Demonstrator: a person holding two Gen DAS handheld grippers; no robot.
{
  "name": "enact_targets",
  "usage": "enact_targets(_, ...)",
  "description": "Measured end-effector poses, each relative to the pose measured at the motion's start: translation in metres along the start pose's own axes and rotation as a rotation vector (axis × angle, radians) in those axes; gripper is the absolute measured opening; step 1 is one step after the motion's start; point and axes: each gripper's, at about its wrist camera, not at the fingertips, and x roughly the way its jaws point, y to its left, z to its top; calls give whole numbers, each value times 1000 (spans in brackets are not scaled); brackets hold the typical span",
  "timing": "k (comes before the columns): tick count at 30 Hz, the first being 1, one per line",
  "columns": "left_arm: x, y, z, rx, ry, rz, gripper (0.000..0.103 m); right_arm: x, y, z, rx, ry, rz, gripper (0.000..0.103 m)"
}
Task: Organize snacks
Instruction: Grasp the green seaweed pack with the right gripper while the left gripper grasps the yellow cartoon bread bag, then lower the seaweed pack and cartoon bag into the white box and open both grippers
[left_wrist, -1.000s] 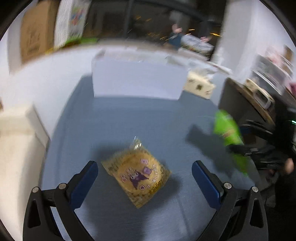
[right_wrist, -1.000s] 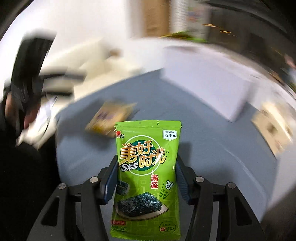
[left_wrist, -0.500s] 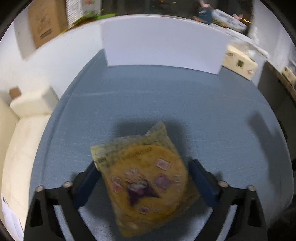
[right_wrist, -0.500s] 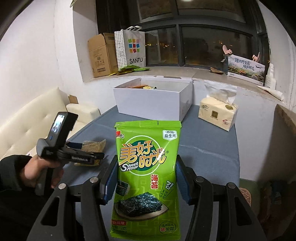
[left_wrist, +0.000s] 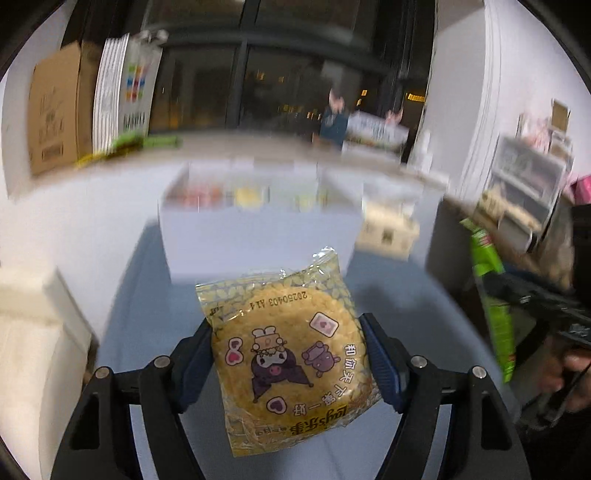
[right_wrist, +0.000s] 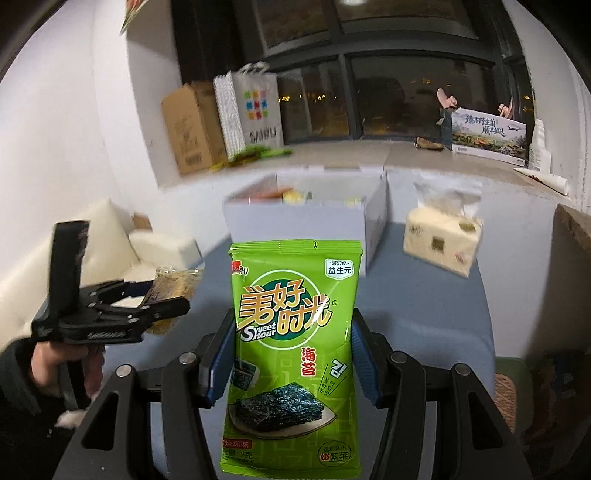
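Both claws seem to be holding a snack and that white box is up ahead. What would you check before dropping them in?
1. Left gripper shut on the yellow cookie packet: ok.
2. Right gripper shut on the green seaweed packet: ok.
3. Both packets lifted off the blue table: ok.
4. White box open on top: ok.
5. Room left inside the box: cannot tell, blurred.
6. Grippers over the box: not ok, both short of it.

left wrist: looked forward, close over grey-blue table (left_wrist: 140, 295) | right wrist: likewise | shared: open white cardboard box (left_wrist: 258, 236) (right_wrist: 295, 225) ahead
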Motion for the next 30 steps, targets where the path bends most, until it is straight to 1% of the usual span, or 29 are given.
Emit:
enact_targets(1, 0, 1, 11, 6, -19, -8, 79, 4, -2, 12, 15, -14, 0, 61)
enact_targets(3, 4, 8, 46, 24, -74, -14, 79, 15, -8, 41, 38, -44, 9, 61)
enact_targets(4, 11, 14, 69, 27, -99, -29, 79, 24, -11, 58, 47, -50, 9, 61)
enact_targets(6, 27, 23, 98, 19, -117, -34, 79, 45, -17, 89, 63, -56, 2, 61)
enact_targets(8, 46, 31, 126, 24, -125, -45, 79, 66, -22, 113, 78, -46, -2, 61)
enact_targets(10, 65, 39, 145, 37, -122, -27, 79, 91, -26, 138, 76, -40, -16, 61)
enact_targets(12, 93, 48, 167, 45, -110, -12, 79, 121, -27, 163, 51, -28, -47, 61)
enact_targets(13, 103, 53, 174, 45, -102, -4, 79, 133, -30, 170, 53, -16, -50, 61)
enact_targets(16, 134, 74, 186, 5, -73, -12, 79, 172, -41, 194, 94, 8, -45, 61)
enact_targets(18, 152, 86, 185, -12, -45, -13, 79, 195, -48, 204, 120, 21, -43, 61)
enact_targets(19, 157, 88, 184, -11, -36, -9, 79, 206, -52, 209, 130, 28, -45, 61)
enact_targets(21, 168, 91, 181, 13, -22, 23, 79, 225, -60, 213, 152, 50, -63, 61)
enact_targets(23, 174, 94, 179, 32, -23, 46, 80, 236, -68, 213, 169, 61, -56, 61)
enact_targets(24, 177, 98, 178, 19, -17, 43, 80, 240, -70, 214, 167, 64, -58, 63)
enact_targets(26, 181, 103, 175, -13, -6, 47, 91, 244, -74, 213, 158, 70, -81, 67)
enact_targets(27, 181, 104, 173, -23, -6, 45, 95, 245, -76, 213, 164, 75, -70, 72)
enact_targets(28, 182, 105, 172, -32, 3, 43, 103, 246, -78, 212, 175, 84, -56, 74)
enact_targets(29, 184, 107, 171, -39, 16, 41, 103, 247, -80, 212, 181, 87, -55, 79)
enact_targets(30, 183, 107, 171, -43, 23, 41, 103, 247, -82, 212, 182, 81, -64, 97)
